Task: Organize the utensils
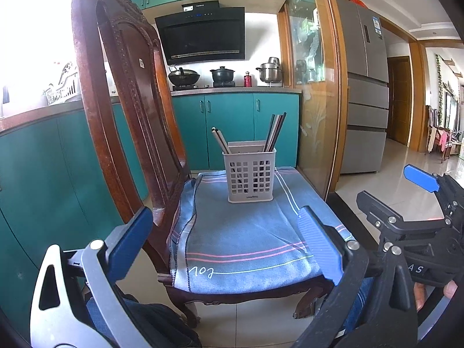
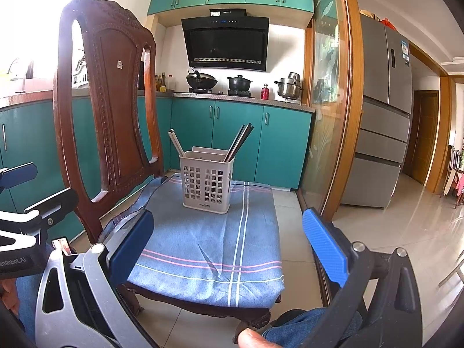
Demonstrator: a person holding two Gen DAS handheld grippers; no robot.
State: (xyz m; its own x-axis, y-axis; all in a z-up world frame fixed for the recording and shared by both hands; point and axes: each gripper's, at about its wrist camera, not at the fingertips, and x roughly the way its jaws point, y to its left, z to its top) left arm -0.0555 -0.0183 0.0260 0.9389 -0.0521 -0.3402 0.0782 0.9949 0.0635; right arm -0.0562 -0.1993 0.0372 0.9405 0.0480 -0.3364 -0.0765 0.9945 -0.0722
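Looking ahead, I saw the utensil caddy (image 1: 251, 175) upright at frame centre on the chair's cloth (image 1: 246, 232), chopsticks (image 1: 275, 131) leaning upward, well beyond both wide-open, empty grippers, left gripper (image 1: 224, 239) and right gripper (image 2: 229, 245).

A dark carved wooden chair (image 1: 121, 110) fills the left of the frame, its seat draped with a blue striped cloth (image 1: 246, 237). At upper centre, a black range hood (image 1: 203, 36) hangs above a wok (image 1: 183, 76), a black pot (image 1: 222, 74) and a steel pot (image 1: 271, 71). A grey refrigerator (image 1: 364, 87) stands at right.
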